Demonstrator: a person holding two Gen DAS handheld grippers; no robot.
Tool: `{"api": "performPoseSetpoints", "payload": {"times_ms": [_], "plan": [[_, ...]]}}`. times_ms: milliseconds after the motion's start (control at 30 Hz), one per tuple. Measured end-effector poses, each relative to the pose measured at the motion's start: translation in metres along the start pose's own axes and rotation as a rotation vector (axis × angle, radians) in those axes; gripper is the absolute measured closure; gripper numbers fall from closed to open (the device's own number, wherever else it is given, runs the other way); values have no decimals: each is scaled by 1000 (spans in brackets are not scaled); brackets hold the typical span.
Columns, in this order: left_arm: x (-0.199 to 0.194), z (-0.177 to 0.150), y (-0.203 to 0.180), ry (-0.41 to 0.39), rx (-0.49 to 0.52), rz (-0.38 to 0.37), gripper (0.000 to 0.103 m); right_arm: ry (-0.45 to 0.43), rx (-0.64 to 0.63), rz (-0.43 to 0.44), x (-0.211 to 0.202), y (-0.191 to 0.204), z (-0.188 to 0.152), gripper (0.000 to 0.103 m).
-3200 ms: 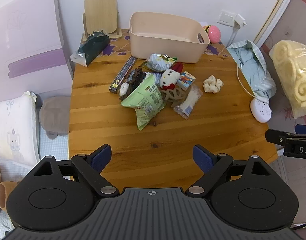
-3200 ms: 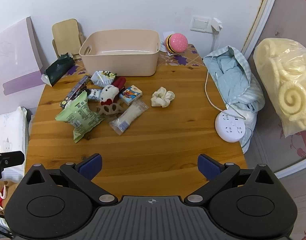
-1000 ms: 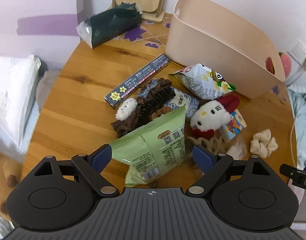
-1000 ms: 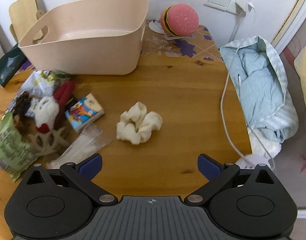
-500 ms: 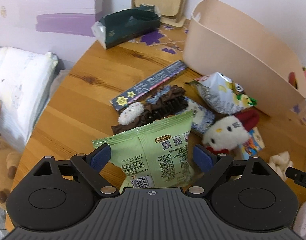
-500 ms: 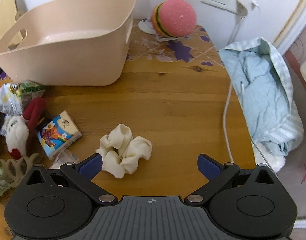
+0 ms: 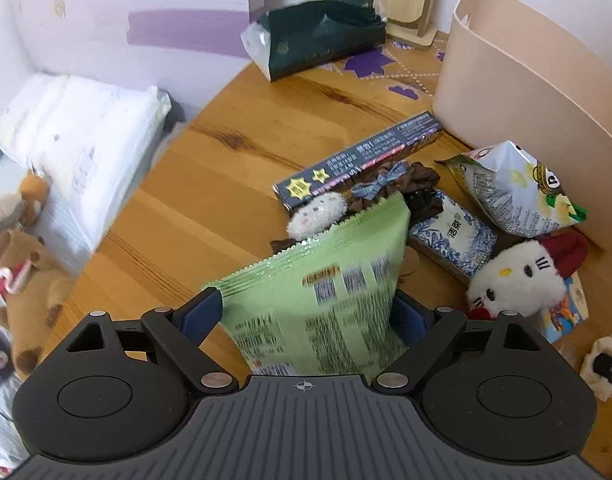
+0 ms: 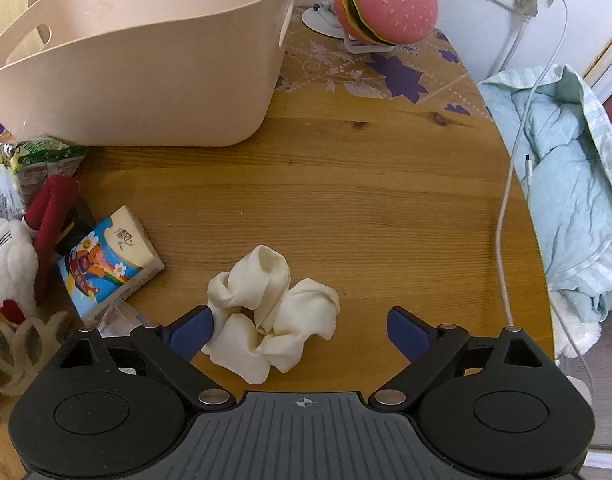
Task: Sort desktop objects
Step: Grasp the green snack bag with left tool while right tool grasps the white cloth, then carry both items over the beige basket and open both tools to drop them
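My right hand-held gripper [image 8: 300, 326], now lower, jaws closing, straddles one cream scrunchie [image 8: 272, 314]; my open left hand-held gripper [image 7: 306, 314] straddles one green packet [image 7: 326, 280].

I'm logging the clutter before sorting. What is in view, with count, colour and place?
Bin: 1, beige, table back.
Scrunchie: 1, cream, between right gripper's closing jaws.
Green bag: 1, between left gripper's jaws.
Plush cat: 1, white, beside bin.
Long box: 1, dark, mid-table.
Burger toy: 1, pink, by wall.
Left gripper: 1, black.
Right gripper: 1, black.
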State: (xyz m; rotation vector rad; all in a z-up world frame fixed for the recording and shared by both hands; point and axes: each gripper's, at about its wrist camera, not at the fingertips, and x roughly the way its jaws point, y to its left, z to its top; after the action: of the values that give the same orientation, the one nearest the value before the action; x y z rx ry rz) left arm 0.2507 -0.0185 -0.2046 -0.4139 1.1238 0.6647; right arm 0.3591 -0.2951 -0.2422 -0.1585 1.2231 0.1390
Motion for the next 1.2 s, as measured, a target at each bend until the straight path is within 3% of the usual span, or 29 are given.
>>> {"api": "performPoseSetpoints", "payload": {"times_ms": [100, 200, 300, 400, 633, 667, 733, 767, 1033, 1100, 1200], "plan": [[11, -2, 1, 62, -24, -29, 13, 10, -5, 0, 4, 0, -1, 12], [15, -7, 0, 62, -3, -43, 13, 14, -4, 11, 6, 0, -2, 15], [26, -11, 1, 148, 14, -52, 13, 16, -2, 27, 9, 1, -3, 17], [30, -16, 8, 209, -36, -94, 13, 11, 7, 40, 8, 0, -3, 20], [31, -22, 0, 215, 62, -98, 14, -22, 47, 69, 6, -7, -3, 36], [29, -24, 0, 204, 73, -101, 18, -28, 47, 75, 6, -8, -3, 42], [23, -26, -1, 171, 109, -92, 40, -43, 44, 87, 5, -9, -3, 53], [21, -26, -1, 155, 130, -82, 59, -53, 37, 94, 4, -10, -4, 59], [15, -35, 2, 135, 204, -100, 68, -87, 21, 130, 0, -11, -9, 78], [13, -37, 4, 125, 225, -106, 79, -89, 14, 132, -2, -11, -12, 79], [11, -41, 5, 118, 251, -122, 87, -100, 10, 135, -6, -11, -18, 81]]}}
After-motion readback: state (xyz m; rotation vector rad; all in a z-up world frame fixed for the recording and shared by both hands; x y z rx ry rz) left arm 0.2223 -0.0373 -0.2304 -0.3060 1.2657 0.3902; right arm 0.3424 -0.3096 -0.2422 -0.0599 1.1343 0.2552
